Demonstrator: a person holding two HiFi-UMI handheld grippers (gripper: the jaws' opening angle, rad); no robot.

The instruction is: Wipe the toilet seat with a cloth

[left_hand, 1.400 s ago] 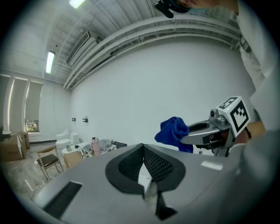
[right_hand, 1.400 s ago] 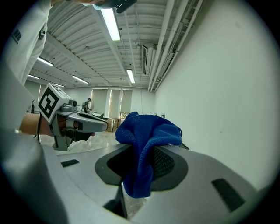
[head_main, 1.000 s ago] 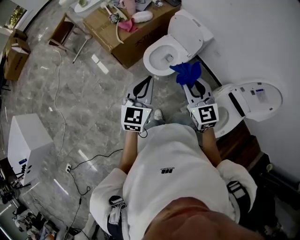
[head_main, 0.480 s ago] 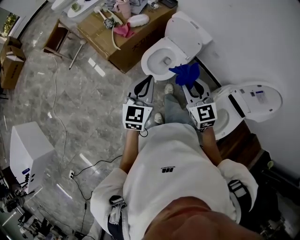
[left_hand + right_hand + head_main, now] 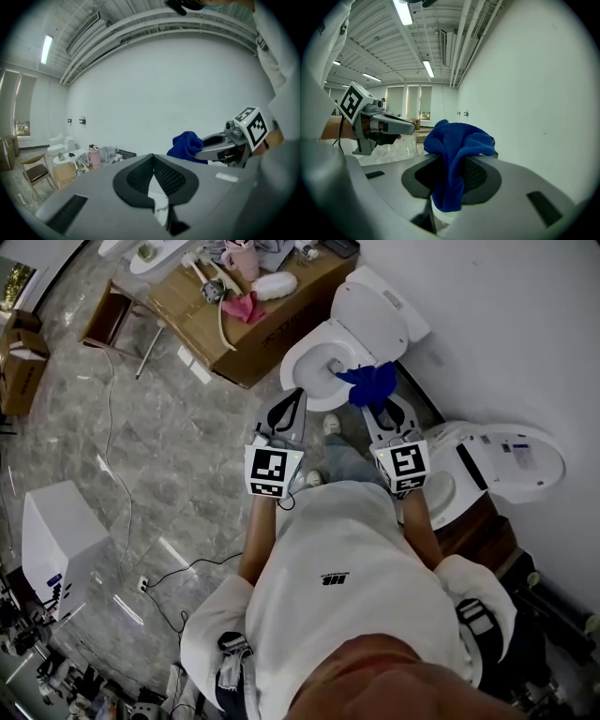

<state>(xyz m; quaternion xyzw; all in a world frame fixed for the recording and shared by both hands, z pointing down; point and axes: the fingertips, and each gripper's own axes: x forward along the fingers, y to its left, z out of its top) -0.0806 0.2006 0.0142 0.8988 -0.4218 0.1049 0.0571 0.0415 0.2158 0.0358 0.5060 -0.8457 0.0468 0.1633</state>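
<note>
The toilet (image 5: 302,381) stands at the far centre against the right-hand wall, lid (image 5: 373,320) raised and the toilet seat (image 5: 292,362) exposed all round the bowl; a second unit (image 5: 511,442) sits nearer on the right and is not your concern. Your left hand-held gripper (image 5: 294,397) hangs just near of the seat's near edge, jaws pressed together with nothing between them, as its own view confirms (image 5: 152,158). Your right hand-held gripper (image 5: 377,405) is pinching the blue cloth (image 5: 370,382), which bunches up beyond the jaw tips and drapes down between the pads in its own view (image 5: 457,140). From above, the cloth overlaps the near right part of the seat; contact cannot be confirmed from these views. Assessment: the step in hand is the approach, with wiping not yet begun. The next move calls for you to lower the cloth flat onto the seat ring and sweep round it, holding the pinch firm so the loose folds do not drop into the bowl.
</note>
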